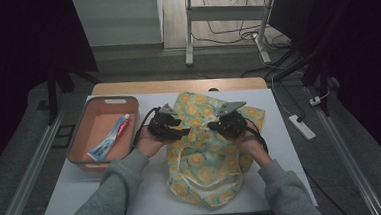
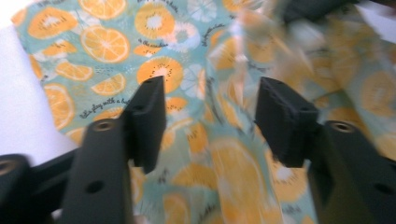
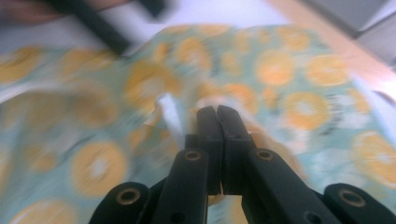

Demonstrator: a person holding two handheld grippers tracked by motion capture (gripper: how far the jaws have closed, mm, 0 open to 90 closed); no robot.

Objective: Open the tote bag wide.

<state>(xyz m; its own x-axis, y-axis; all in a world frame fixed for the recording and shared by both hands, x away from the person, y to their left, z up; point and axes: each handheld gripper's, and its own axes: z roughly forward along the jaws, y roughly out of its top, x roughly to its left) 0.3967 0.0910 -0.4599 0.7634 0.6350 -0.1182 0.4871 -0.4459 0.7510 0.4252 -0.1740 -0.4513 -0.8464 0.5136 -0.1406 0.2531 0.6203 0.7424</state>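
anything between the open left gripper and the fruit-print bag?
Nothing visible. The left gripper hangs right over the bag with jaws apart and only bag fabric beyond them. The right gripper is shut beside it; whether it pinches the fabric is too blurred to tell.

The cloth bag (image 1: 206,151) is light teal with orange fruit slices; the black grippers' jaws are over it.
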